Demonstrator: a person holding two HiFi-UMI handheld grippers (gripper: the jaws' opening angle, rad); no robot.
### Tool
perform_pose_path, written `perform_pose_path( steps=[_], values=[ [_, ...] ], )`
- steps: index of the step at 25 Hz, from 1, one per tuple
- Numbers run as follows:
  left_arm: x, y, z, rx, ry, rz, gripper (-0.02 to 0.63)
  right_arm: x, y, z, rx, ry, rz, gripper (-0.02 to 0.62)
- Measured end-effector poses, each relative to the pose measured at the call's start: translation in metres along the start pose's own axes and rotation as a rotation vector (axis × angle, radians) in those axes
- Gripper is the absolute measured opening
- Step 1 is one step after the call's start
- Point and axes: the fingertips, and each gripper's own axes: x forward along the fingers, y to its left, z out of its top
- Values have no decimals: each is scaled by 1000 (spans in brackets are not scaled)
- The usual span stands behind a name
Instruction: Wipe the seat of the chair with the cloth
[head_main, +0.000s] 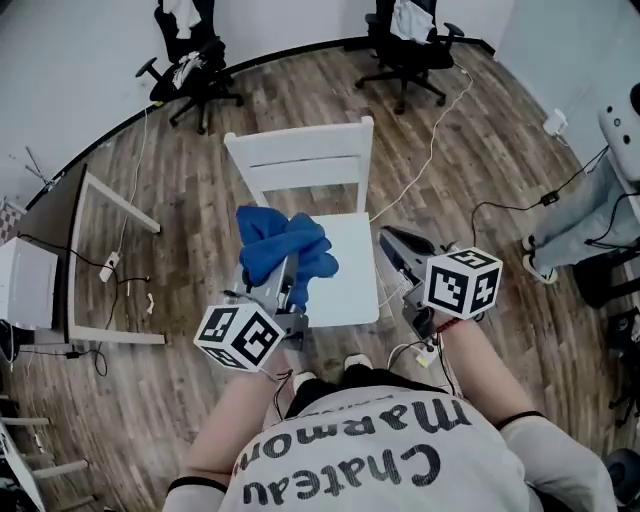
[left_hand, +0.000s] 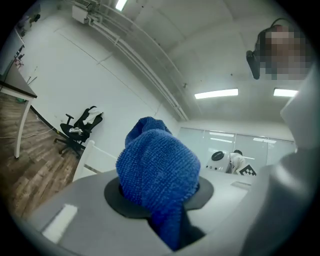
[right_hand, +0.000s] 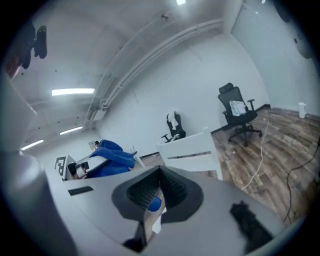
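The fingers (left_hand: 85, 202) of the left gripper (left_hand: 159, 194) were clenched on a blue cloth (left_hand: 157, 162). It was pinched low down, with most of it standing out beyond the tips in a rounded bunch and a short tail trailing back between them. The right gripper (right_hand: 159, 192) had its fingers drawn together with only a slit between the ribbed pads, and it carried nothing.

In the head view the cloth lay over the left half of the white seat (head_main: 355, 265) of the chair (head_main: 300, 160), with the left gripper reaching in from the front edge. Whether the cloth was touching the seat or held just above it could not be determined. The right gripper hovered at the seat's right front corner, apart from the cloth. The right half of the seat was bare.

Assessment of the cloth: the looped pile and the way it heaped suggested a soft, light and limp material. It was unlikely to slip from the fingers and carried no risk of damage. Because it had no stiffness, it would likely fold or drag rather than push. The present hold on a gathered fold appeared secure. For wiping, the loose bunch beyond the tips would need pressing flat against the seat so that cloth rather than fingers met the surface.
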Motion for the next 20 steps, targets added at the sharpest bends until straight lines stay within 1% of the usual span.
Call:
perform_pose_path(
  steps=[4, 7, 9, 11, 13, 16, 20],
  values=[
    [-45, -9, 50, 27, -69, -49, 124, 1, 61, 27, -92, -65, 65, 12],
    [-82, -15, 78, 49, -59, -104, 124, 2, 101, 34, -123, -112, 73, 12],
    [-106, -14, 89, 89, -45, -127, 124, 1, 125, 33, -126, -136, 65, 12],
    [-129, -8, 94, 122, -41, -120, 124, -2, 146, 27, -138, -147, 49, 12],
    [-147, -3, 93, 119, -24, -117, 124, -8, 159, 19, -148, -151, 20, 12],
    [-167, 3, 88, 112, 9, -150, 124, -20, 177, 9, -152, -165, -26, 12],
    [-183, 7, 84, 105, 38, -178, 124, -35, 195, 1, -193, -171, -89, 12]
  ],
)
